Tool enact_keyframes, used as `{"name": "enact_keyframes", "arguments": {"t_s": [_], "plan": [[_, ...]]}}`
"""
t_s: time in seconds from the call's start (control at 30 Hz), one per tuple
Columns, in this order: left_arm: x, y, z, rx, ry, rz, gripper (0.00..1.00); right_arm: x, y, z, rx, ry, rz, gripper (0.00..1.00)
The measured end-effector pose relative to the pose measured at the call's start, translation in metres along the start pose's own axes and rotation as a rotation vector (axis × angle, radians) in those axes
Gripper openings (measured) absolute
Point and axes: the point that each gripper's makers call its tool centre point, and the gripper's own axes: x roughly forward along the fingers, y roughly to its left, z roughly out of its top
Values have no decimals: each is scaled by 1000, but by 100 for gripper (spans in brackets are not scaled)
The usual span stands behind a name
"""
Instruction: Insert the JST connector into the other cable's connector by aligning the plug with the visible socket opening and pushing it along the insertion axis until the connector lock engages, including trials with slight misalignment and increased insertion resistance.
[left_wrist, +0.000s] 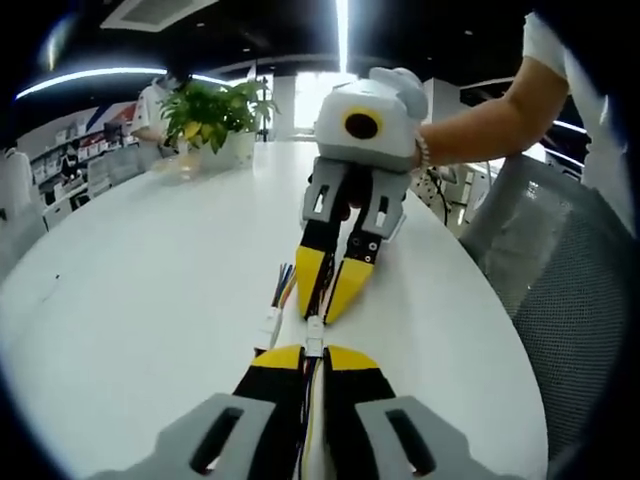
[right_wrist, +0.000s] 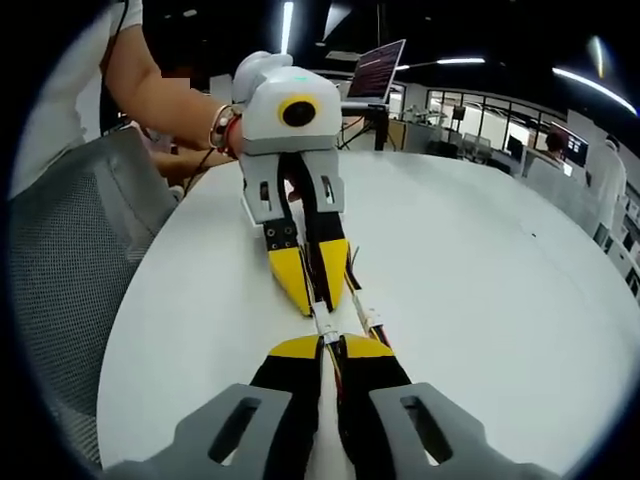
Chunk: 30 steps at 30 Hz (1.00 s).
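both grippers face tip to tip over the white table (left_wrist: 150, 300). left gripper (left_wrist: 315, 352) and right gripper (right_wrist: 330, 345) each have jaws clamped narrow on a cable; white connectors (left_wrist: 314, 335) meet between them, collinear along the jaws.

A broad white table (left_wrist: 150, 300) carries everything else. At its far end in the left gripper view stands a leafy green plant (left_wrist: 215, 112) in a pale pot, and a person in white (left_wrist: 155, 110) is just behind the plant. A grey mesh chair (left_wrist: 570, 300) is drawn up to the table's edge. In the right gripper view an open laptop (right_wrist: 375, 72) sits on a stand beyond the table's far side, and ceiling strip lights (right_wrist: 287, 25) glow above the table.
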Motion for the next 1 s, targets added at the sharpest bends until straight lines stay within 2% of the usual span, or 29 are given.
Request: {"name": "enact_keyframes", "arguments": {"t_s": [0.57,0.77,1.0], "plan": [[0,0,1,-11,4,3,1,2,0,-1,36,-1,-6,4],[1,-2,2,-16,-2,-5,9,2,0,-1,53,-8,-4,5],[0,-3,4,-16,-4,-5,9,0,-1,-1,52,-3,-10,7]]}}
